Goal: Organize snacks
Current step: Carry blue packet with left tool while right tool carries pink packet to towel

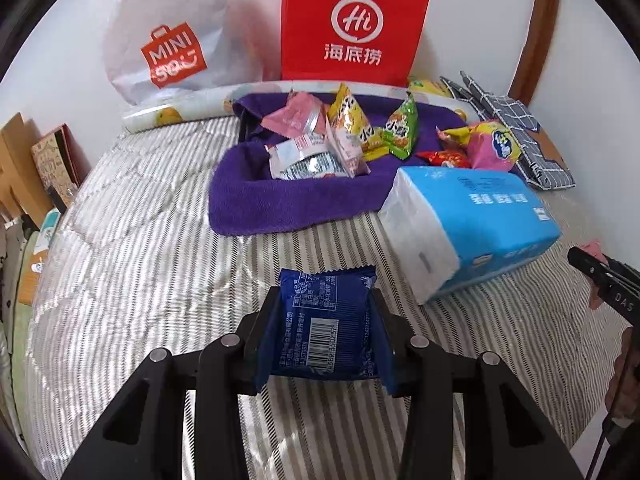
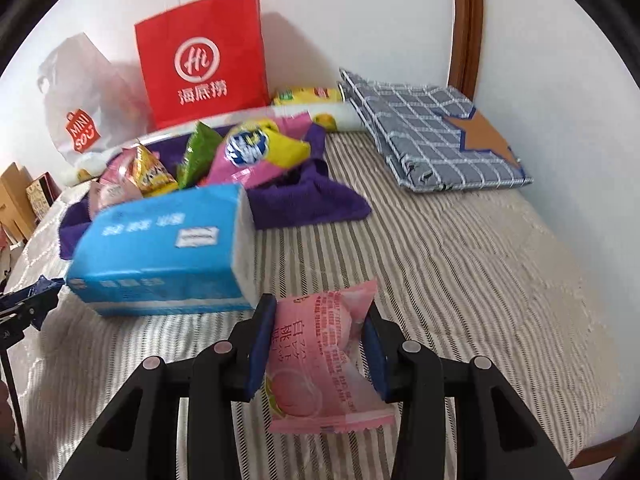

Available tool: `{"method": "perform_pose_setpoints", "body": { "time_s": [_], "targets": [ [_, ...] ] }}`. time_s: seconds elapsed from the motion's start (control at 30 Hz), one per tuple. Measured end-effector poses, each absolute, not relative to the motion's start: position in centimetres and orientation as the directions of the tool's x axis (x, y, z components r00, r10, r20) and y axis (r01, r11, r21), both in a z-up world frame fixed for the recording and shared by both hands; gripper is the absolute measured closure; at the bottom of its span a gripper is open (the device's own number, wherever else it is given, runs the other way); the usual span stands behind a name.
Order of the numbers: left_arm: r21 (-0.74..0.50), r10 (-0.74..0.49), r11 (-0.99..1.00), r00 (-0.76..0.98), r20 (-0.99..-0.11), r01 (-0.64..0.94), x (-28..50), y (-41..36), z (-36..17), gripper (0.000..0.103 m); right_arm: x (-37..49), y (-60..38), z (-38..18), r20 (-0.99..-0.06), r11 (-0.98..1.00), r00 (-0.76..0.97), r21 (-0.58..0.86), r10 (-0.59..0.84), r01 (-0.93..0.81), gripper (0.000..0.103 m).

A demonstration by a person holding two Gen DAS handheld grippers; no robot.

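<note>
My left gripper (image 1: pixel 326 300) is shut on a dark blue snack packet (image 1: pixel 326 324), barcode side up, held above the striped bed cover (image 1: pixel 140 260). My right gripper (image 2: pixel 318 312) is shut on a pink peach snack packet (image 2: pixel 320 364) above the cover. A pile of snack packets (image 1: pixel 320 140) lies on a purple towel (image 1: pixel 256 204) at the back. More snacks, one pink and yellow (image 1: pixel 486 144) and one red (image 1: pixel 442 158), lie to the right of the pile. The right gripper shows at the right edge of the left wrist view (image 1: pixel 600 276).
A blue tissue pack (image 1: pixel 468 224) lies between the grippers and the towel. A red paper bag (image 1: pixel 352 24) and a white Miniso bag (image 1: pixel 168 40) stand against the wall. A grey checked bag (image 2: pixel 432 136) lies at the back right. Boxes (image 1: pixel 36 160) stand left of the bed.
</note>
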State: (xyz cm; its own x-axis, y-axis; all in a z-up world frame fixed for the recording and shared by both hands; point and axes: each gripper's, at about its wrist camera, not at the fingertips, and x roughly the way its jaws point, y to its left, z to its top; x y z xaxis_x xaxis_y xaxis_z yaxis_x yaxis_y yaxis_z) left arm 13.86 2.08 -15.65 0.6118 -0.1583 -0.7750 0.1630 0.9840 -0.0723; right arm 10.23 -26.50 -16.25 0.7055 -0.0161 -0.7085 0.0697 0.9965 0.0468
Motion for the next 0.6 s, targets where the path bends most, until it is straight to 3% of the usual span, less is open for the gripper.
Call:
{"method": "perform_pose_setpoints", "body": {
  "time_s": [0.6],
  "targets": [
    [-0.108,-0.206,0.977,0.692,-0.692,0.183,10.1,0.8,-6.9,0.062,7.6,-24.2,-8.3,-0.64,0.996,0.768,0.081,0.017,0.045,0.064]
  ]
}}
